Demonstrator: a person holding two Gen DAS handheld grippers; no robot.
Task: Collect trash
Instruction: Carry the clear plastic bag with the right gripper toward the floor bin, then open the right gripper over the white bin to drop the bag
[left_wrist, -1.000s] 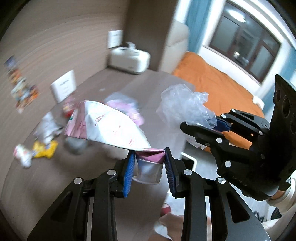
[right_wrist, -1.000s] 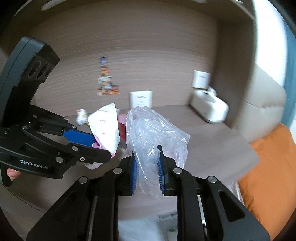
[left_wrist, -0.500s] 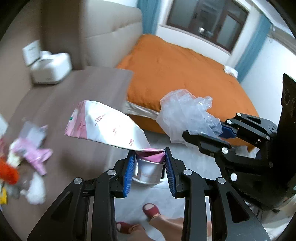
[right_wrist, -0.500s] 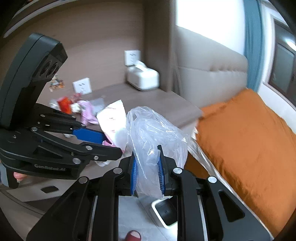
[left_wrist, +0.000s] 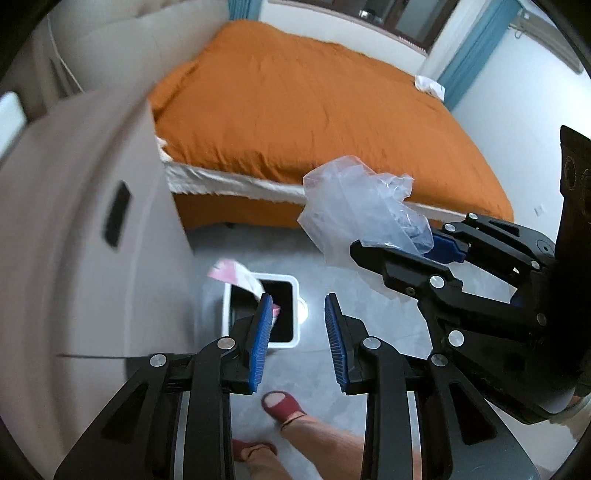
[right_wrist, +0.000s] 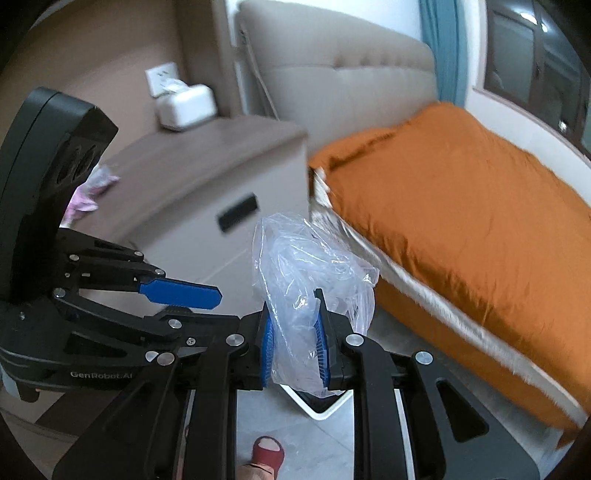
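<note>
From your left wrist camera, your left gripper (left_wrist: 297, 334) hangs over the grey floor with its blue-padded fingers spread wide and nothing between them. Just past its left finger, the pink-and-white plastic snack packet (left_wrist: 240, 276) leans into the small white square trash bin with a dark inside (left_wrist: 260, 314), its upper end poking above the rim on the side nearest the pale beige bedside cabinet (left_wrist: 74, 240) (the packet is blurred, so its print cannot be read). The bin stands on the floor between that cabinet and the bed with the orange cover (left_wrist: 314, 107). To the right in this view, your right gripper (left_wrist: 399, 243) reaches in from the side, pinching a crumpled clear plastic bag (left_wrist: 354, 210) that billows up and away from its tips, glossy and wrinkled, with the bed showing faintly through it. Your red slippers (left_wrist: 284, 406) are on the floor below the fingers. From your right wrist camera, the right gripper (right_wrist: 293, 349) has its blue pads pressed against the clear bag (right_wrist: 306, 273); the film bunches between them and puffs out above in a loose, creased bundle, with a tail hanging below the pads. Directly beneath, a corner of the white bin (right_wrist: 319, 404) shows between the fingers. The left gripper (right_wrist: 188, 295) sits at the left of this view, one blue pad in plain sight. Behind it, on the brown cabinet top (right_wrist: 207, 147), lie some pale pink wrappers (right_wrist: 88, 192), and a white tissue box (right_wrist: 186, 107) stands at the back against the wall.
</note>
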